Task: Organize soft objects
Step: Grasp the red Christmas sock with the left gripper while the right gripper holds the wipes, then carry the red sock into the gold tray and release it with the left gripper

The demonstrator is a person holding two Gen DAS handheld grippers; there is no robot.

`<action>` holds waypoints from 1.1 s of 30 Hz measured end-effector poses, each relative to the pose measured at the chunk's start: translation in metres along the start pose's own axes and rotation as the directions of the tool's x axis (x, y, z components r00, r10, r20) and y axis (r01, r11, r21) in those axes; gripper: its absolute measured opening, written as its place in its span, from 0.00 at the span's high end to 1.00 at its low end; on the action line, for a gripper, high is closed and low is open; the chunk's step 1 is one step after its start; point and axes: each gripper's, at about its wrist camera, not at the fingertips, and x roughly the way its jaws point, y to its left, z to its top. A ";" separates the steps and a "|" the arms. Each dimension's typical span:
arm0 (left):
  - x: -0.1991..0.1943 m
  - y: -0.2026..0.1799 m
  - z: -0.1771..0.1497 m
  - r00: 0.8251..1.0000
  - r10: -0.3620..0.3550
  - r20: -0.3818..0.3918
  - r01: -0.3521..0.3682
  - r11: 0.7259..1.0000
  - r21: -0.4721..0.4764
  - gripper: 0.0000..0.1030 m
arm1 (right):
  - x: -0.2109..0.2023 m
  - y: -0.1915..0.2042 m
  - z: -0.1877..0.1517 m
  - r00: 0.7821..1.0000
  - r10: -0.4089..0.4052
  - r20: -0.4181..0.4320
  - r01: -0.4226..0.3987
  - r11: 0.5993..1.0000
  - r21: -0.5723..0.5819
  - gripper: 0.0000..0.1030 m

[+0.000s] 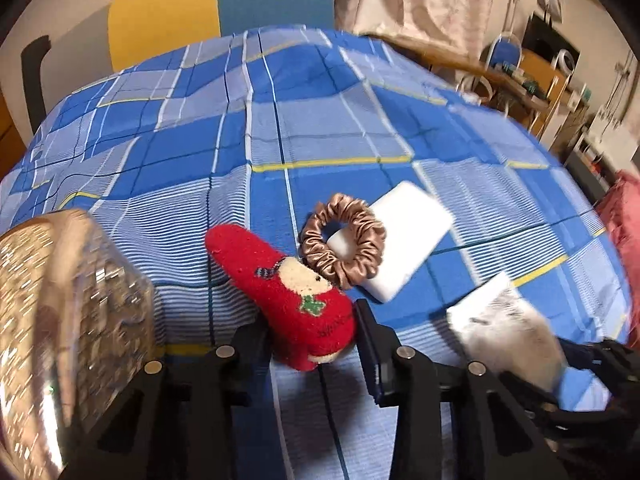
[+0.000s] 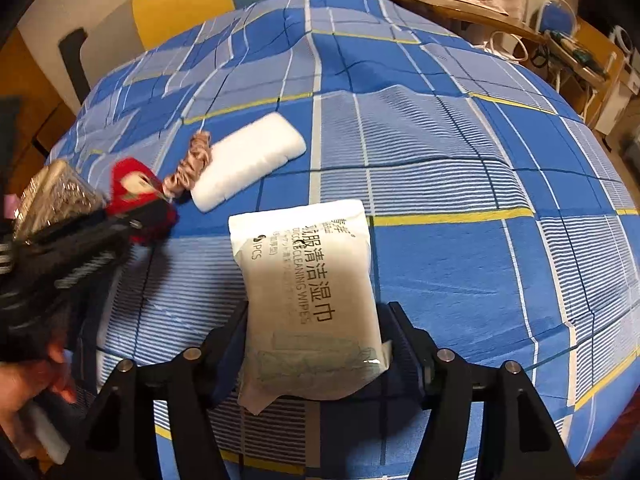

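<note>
My left gripper [image 1: 310, 326] is shut on a red fuzzy sock [image 1: 282, 288] with a bear face, held just above the blue plaid cloth [image 1: 280, 128]. The sock also shows in the right wrist view [image 2: 136, 188]. My right gripper [image 2: 316, 320] is shut on a white pack of cleaning wipes [image 2: 308, 280], which also shows blurred in the left wrist view [image 1: 504, 320]. A tan satin scrunchie [image 1: 342, 240] lies partly on a white sponge block [image 1: 404, 236]; both show in the right wrist view, the scrunchie [image 2: 192, 164] left of the block [image 2: 248, 160].
A shiny woven basket [image 1: 60, 320] stands at the left, close to my left gripper; it also shows in the right wrist view [image 2: 52, 196]. A pink cloth [image 1: 624, 224] lies at the right edge. A chair and cluttered shelves stand beyond the table.
</note>
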 end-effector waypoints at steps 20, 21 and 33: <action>-0.121 0.022 -0.086 0.955 -0.266 0.132 0.263 0.964 0.039 0.63 | -0.007 -0.001 -0.004 0.997 -0.005 0.074 0.005 1.000 0.001 0.46; -0.127 0.026 -0.089 0.954 -0.265 0.140 0.262 0.964 0.041 0.63 | -0.008 -0.001 -0.004 0.997 0.001 0.076 -0.001 1.000 0.007 0.46; -0.193 0.098 -0.127 0.951 -0.183 0.250 0.192 0.981 -0.015 0.63 | -0.014 0.010 -0.012 0.994 0.002 0.109 -0.002 1.000 0.000 0.46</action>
